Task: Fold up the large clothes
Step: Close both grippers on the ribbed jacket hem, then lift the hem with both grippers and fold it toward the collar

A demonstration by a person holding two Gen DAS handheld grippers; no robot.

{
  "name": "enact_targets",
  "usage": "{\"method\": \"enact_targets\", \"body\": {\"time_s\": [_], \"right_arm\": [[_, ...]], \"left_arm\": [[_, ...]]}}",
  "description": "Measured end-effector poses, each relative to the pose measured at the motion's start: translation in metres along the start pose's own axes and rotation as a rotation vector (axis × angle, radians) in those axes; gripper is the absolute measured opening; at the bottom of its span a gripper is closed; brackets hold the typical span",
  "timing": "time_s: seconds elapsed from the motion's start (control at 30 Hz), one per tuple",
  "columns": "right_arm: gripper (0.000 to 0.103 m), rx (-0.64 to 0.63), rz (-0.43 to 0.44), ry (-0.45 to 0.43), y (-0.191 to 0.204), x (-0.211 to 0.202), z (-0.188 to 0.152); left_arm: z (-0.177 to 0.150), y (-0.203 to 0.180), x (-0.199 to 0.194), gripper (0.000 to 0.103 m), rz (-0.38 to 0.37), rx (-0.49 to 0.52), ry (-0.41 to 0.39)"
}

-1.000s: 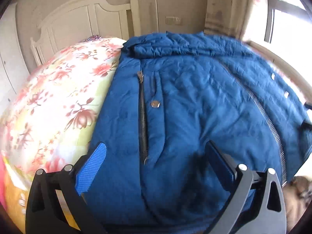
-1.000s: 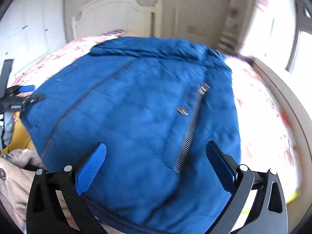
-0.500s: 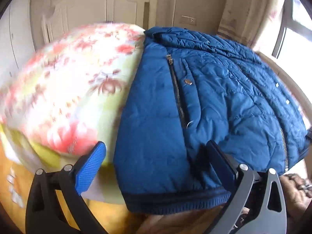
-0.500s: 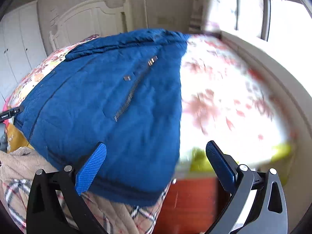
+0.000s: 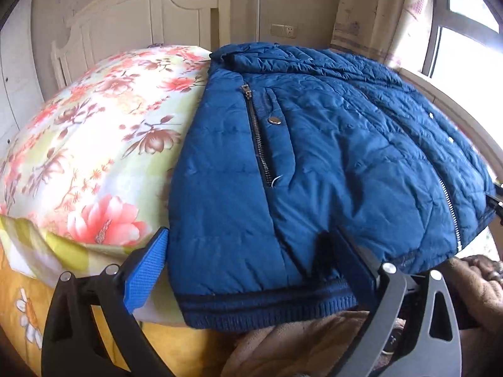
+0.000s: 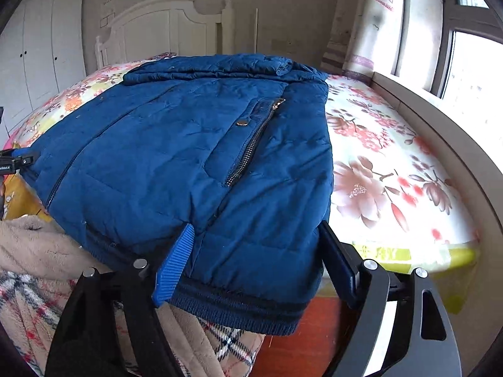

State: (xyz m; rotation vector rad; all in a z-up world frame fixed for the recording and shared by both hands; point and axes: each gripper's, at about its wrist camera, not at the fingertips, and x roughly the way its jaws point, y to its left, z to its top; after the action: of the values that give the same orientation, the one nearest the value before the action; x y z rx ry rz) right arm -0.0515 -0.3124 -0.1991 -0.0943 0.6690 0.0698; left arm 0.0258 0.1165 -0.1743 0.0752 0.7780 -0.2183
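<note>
A blue quilted jacket point(image 5: 330, 157) lies front up on the floral bedspread point(image 5: 94, 144), its ribbed hem hanging over the bed's near edge. It fills the right wrist view too point(image 6: 176, 163). My left gripper point(image 5: 248, 267) is open, jaws wide apart on either side of the jacket's left hem corner. My right gripper point(image 6: 254, 260) is open, jaws on either side of the right hem corner. Neither is closed on the cloth. The tip of the left gripper shows at the left edge of the right wrist view point(image 6: 15, 160).
A white headboard point(image 5: 141, 22) stands at the far end. A window ledge point(image 6: 440, 132) runs along the bed's right side. White wardrobes point(image 6: 37, 47) stand at the left. The person's beige plaid robe point(image 6: 37, 282) is below the hem.
Both grippers pulled back from over the jacket toward the hem at the bed's near edge. They now straddle the two hem corners, still open.
</note>
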Motion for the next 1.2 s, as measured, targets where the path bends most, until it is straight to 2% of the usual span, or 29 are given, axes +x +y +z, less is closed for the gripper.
{"method": "enact_targets", "body": {"time_s": [0.07,0.13,0.17,0.2,0.27,0.33,0.4,0.47,0.57,0.67,0.8,0.9,0.97,1.03,1.13,1.2], "right_arm": [[0.062,-0.027,0.031,-0.007,0.003,-0.002,-0.001],[0.045,-0.025,0.048,-0.007,0.006,-0.004,0.001],[0.042,-0.019,0.059,-0.011,0.006,-0.005,0.002],[0.039,-0.021,0.063,-0.015,0.006,-0.006,0.002],[0.034,0.001,0.088,-0.026,0.005,-0.008,0.001],[0.024,0.035,0.133,-0.048,-0.001,-0.014,0.002],[0.020,0.039,0.154,-0.065,-0.004,-0.022,0.006],[0.018,0.029,0.164,-0.082,-0.005,-0.036,0.009],[0.017,0.021,0.188,-0.128,-0.002,-0.073,0.013],[0.016,0.033,0.217,-0.229,0.001,-0.129,0.018],[0.015,-0.010,0.222,-0.384,0.007,-0.198,0.037],[0.015,-0.035,0.233,-0.467,0.008,-0.222,0.064],[0.015,-0.048,0.225,-0.478,0.007,-0.217,0.091],[0.015,-0.042,0.218,-0.449,0.006,-0.198,0.119],[0.015,0.006,0.188,-0.362,-0.009,-0.134,0.183],[0.016,0.099,0.213,-0.275,-0.028,-0.084,0.221]], "left_arm": [[0.001,-0.001,-0.001,0.086,-0.023,0.008,-0.009],[0.001,-0.004,-0.005,0.060,-0.047,0.035,-0.016],[0.000,-0.006,-0.008,0.052,-0.068,0.051,-0.016],[0.000,-0.007,-0.010,0.040,-0.088,0.058,-0.016],[0.000,-0.008,-0.013,0.032,-0.112,0.047,-0.024],[0.002,-0.002,-0.020,0.024,-0.157,-0.001,-0.049],[0.007,0.003,-0.034,0.022,-0.184,-0.032,-0.080],[0.011,0.003,-0.048,0.021,-0.180,-0.019,-0.106],[0.011,0.005,-0.086,0.020,-0.193,-0.007,-0.154],[0.010,0.011,-0.125,0.020,-0.242,-0.028,-0.211],[0.014,0.021,-0.196,0.021,-0.310,-0.044,-0.371],[0.030,0.044,-0.219,0.021,-0.408,-0.121,-0.471],[0.049,0.057,-0.216,0.023,-0.450,-0.172,-0.488],[0.079,0.063,-0.201,0.024,-0.447,-0.189,-0.476],[0.141,0.057,-0.157,0.027,-0.402,-0.180,-0.422],[0.191,0.059,-0.113,0.033,-0.381,-0.242,-0.341]]}}
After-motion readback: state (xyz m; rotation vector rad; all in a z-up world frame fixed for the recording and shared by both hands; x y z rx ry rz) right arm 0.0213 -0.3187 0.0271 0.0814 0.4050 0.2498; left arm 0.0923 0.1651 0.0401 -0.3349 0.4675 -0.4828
